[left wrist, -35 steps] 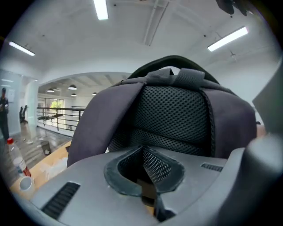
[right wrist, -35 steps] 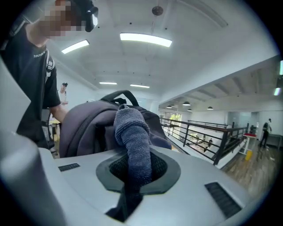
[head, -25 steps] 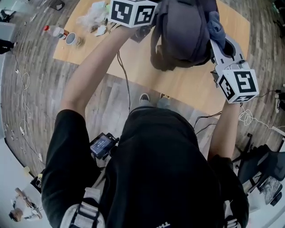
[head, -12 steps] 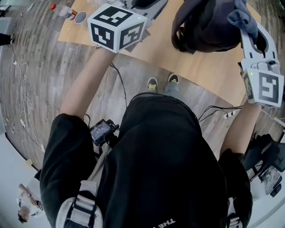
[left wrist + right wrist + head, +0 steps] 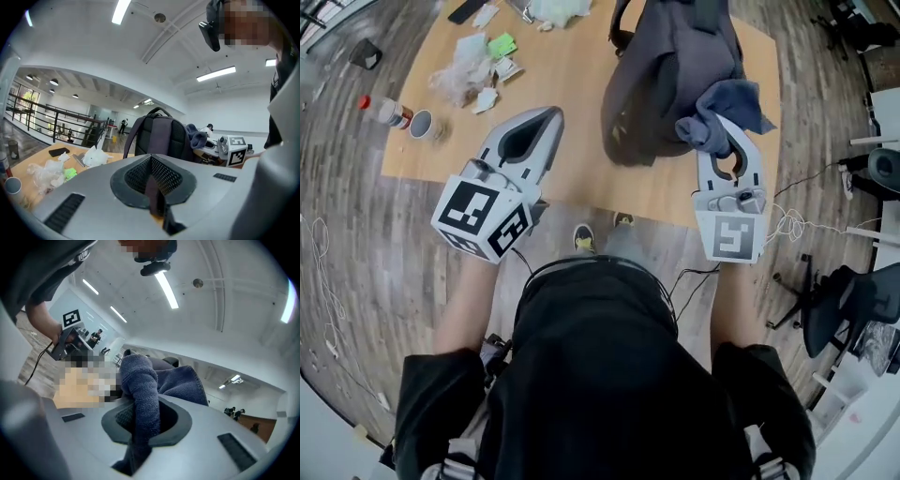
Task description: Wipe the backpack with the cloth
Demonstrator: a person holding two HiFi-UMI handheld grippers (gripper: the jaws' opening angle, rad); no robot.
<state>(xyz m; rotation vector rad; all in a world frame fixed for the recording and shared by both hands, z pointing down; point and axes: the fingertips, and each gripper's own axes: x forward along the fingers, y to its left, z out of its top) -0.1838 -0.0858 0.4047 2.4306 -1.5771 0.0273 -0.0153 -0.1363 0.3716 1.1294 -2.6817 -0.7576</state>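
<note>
- Grey-blue terry, the cloth [image 5: 724, 111] is bunched up right of centre in the upper part of the head view, lying against the lower right side of the backpack [image 5: 670, 70].
- Your right gripper [image 5: 719, 142] is clamped on that cloth; in the right gripper view a thick fold [image 5: 143, 394] runs straight down between the pinched jaws.
- The dark grey backpack stands upright at the top centre of the head view, on the far part of the light wooden table [image 5: 572, 89].
- Your left gripper [image 5: 546, 120] is clenched on nothing; in the left gripper view its jaws meet, with the backpack [image 5: 159, 136] upright beyond them.
- That gripper sits left of centre in the head view, over the table's near edge and clear of the backpack.
- At the upper left of the head view lie crumpled plastic wrappers [image 5: 464, 70], a paper cup [image 5: 422, 124] and a red-capped bottle [image 5: 384, 111].
</note>
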